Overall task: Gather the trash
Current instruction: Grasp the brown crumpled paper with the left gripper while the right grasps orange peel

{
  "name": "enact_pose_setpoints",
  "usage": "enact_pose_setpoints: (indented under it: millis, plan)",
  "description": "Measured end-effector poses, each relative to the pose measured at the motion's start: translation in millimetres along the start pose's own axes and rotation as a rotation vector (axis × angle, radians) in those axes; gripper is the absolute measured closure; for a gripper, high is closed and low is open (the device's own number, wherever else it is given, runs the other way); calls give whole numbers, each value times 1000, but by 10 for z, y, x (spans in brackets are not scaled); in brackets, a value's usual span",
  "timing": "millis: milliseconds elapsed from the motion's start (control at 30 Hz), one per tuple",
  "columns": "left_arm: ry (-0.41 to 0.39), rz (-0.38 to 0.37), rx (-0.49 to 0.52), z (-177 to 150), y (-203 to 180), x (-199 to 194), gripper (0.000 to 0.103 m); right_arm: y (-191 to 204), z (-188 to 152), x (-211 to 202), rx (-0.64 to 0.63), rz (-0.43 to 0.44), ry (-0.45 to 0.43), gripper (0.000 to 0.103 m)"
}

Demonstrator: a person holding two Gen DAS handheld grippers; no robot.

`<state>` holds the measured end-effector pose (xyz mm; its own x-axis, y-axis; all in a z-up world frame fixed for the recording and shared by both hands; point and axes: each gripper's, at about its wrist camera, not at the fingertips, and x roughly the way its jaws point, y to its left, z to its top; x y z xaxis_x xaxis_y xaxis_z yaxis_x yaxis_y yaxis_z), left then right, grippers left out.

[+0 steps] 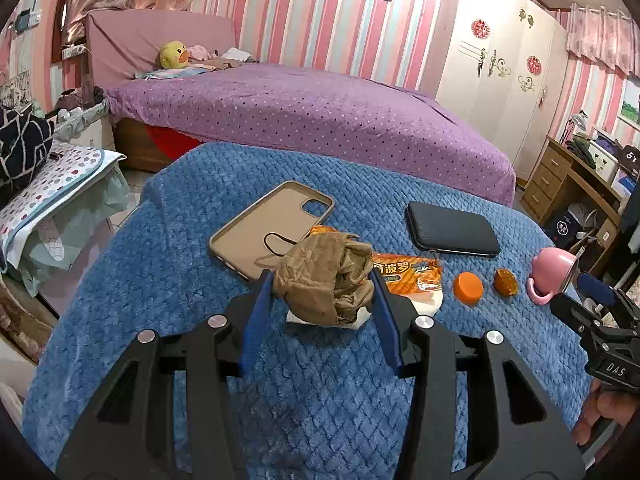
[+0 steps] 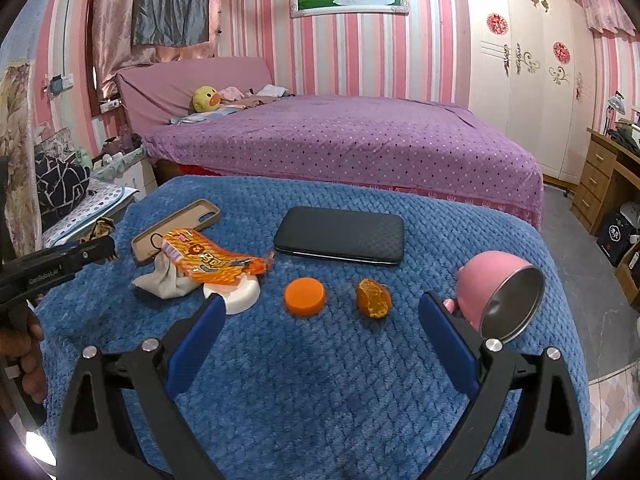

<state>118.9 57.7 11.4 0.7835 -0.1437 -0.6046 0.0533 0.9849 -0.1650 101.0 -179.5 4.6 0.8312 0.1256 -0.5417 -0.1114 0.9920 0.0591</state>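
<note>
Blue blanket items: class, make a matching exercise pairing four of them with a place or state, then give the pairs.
Things:
1. crumpled brown paper
2. pink cup
3. black phone
4. orange cap

States:
A. lying on its side
B. flat, nearest the purple bed
C. clamped in the left gripper
D. beside the mandarin piece

Pairs: 1-C, 2-A, 3-B, 4-D

blanket (image 2: pixel 320 380): blue, quilted diamond pattern
crumpled paper (image 1: pixel 326 276): brown
snack wrapper (image 2: pixel 208 260): orange with white print
bottle cap (image 2: pixel 305 296): plain orange
fruit peel (image 2: pixel 374 298): orange, perhaps mandarin; too small to be sure
phone case (image 1: pixel 260 232): beige
wallet (image 2: pixel 340 236): black, fine woven texture
cup (image 2: pixel 492 276): pink, steel inside
bedspread (image 2: pixel 360 140): purple, dotted
wall (image 2: pixel 360 60): pink and white stripes
tool pads (image 2: pixel 196 348): blue
</note>
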Motion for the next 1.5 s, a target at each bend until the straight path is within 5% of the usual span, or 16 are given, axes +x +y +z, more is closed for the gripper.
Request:
enact_pose_setpoints:
  millis: [800,1233,1300,1500]
  plan:
    - [-1,-7,-13,72,77,132,56,-470,37,311,95,-73,30,8]
    - [25,-23,-12,118,149,300,56,-421,-12,1032,36,-118,181,9]
    - [33,-43,-13,118,146,330,56,-381,-24,1116,26,-129,199,16]
    - [39,-89,-22,125,150,337,56,-284,-54,1255,-4,-110,247,72]
